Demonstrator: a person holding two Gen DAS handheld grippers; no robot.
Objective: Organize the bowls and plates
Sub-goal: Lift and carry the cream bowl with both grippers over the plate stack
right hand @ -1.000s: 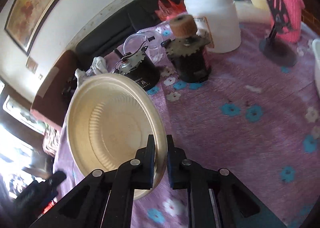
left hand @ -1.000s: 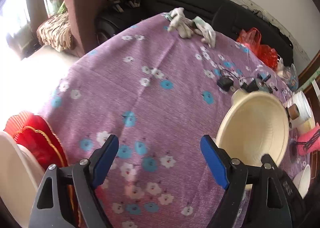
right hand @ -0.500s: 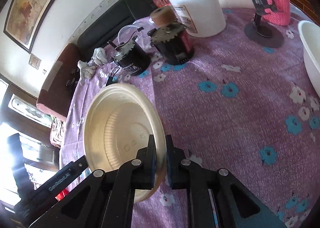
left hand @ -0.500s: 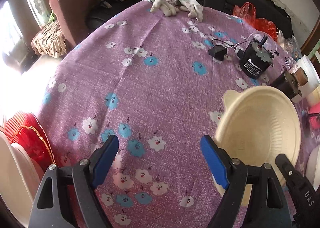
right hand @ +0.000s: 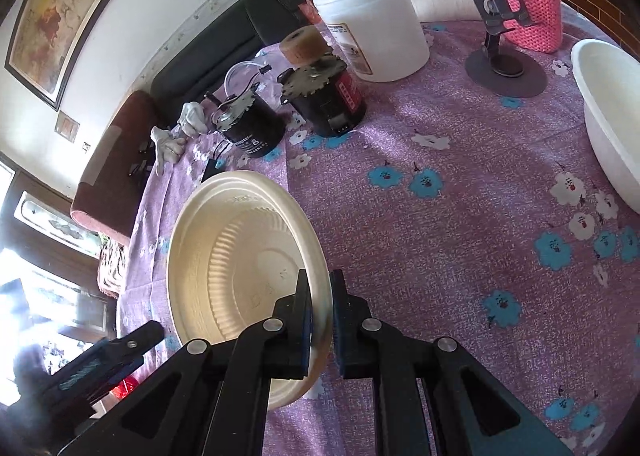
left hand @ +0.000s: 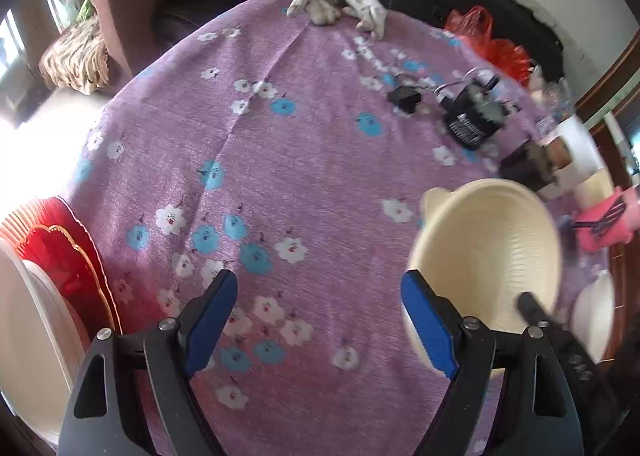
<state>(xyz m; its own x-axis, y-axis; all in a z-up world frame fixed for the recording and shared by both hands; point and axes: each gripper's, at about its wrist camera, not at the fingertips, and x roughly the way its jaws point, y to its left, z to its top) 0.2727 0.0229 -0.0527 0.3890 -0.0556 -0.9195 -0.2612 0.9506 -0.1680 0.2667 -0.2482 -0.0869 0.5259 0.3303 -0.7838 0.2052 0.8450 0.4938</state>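
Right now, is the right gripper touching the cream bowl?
Touching. The right wrist view shows the right gripper with its two fingers closed on the rim of the cream bowl, one finger inside, one outside.

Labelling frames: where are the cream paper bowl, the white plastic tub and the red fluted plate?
cream paper bowl [right hand: 240, 268]: right wrist view, inner floor.
white plastic tub [right hand: 372, 20]: right wrist view, side wall.
red fluted plate [left hand: 60, 252]: left wrist view, face.

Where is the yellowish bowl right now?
The cream bowl is tilted above the purple tablecloth, its rim pinched in the right gripper, near the black motor.
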